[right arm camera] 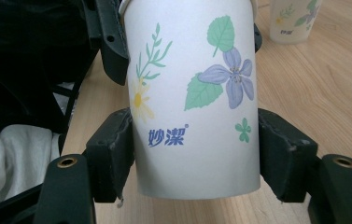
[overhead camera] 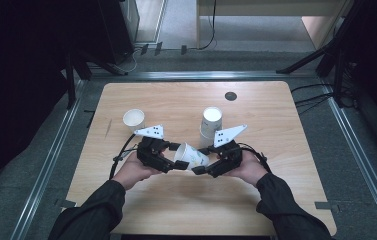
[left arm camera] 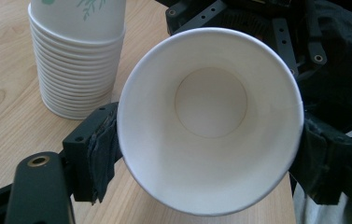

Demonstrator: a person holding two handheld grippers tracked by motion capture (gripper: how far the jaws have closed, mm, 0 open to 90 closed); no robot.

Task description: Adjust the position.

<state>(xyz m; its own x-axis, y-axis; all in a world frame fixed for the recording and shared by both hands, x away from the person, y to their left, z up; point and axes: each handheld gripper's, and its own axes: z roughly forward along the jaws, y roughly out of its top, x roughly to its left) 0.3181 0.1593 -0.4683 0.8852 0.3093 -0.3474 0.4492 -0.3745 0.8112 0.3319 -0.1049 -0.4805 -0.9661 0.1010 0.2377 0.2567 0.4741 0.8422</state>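
Right tongs [right arm camera: 196,154] grip cup [right arm camera: 194,93] (flowers printed).

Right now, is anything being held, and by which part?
One paper cup, lying sideways: the right hand-held gripper clamps its base end, the left hand-held gripper its rim.

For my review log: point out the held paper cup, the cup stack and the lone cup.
held paper cup [overhead camera: 192,155], high view, its side wall
cup stack [overhead camera: 211,118], high view, top rim
lone cup [overhead camera: 133,119], high view, open mouth

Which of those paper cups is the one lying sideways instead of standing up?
The flowered cup held between the two grippers, mouth toward the left gripper. The single cup and the stack stand upright on the table.
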